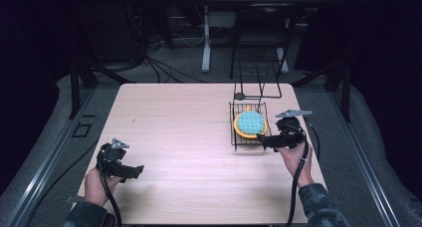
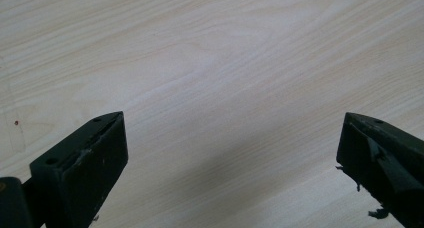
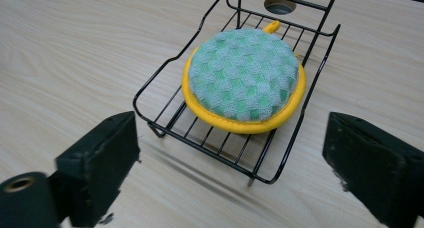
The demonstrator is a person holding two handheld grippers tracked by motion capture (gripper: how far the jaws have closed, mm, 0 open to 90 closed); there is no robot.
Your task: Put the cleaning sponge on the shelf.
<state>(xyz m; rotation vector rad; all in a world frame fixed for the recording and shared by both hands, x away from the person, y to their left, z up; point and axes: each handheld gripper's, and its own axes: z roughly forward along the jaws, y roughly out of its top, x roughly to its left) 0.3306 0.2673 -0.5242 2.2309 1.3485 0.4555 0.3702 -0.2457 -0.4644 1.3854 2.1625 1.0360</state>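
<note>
Pad [image 3: 244,74]: round, nubby green (yellow rim) | rack [image 3: 165,115]: black wire | right gripper [image 3: 230,175]: released, empty

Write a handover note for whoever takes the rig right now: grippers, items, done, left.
Left gripper: open, idle over bare table at the near left.
Right gripper: open, jaws aimed at the wire rack, touching nothing.
Round pad, green with a yellow rim, lies flat in the rack at the table's right.
Done: pad sits in the rack.
Left: probably grasping the pad or rack; nothing is held yet.
</note>
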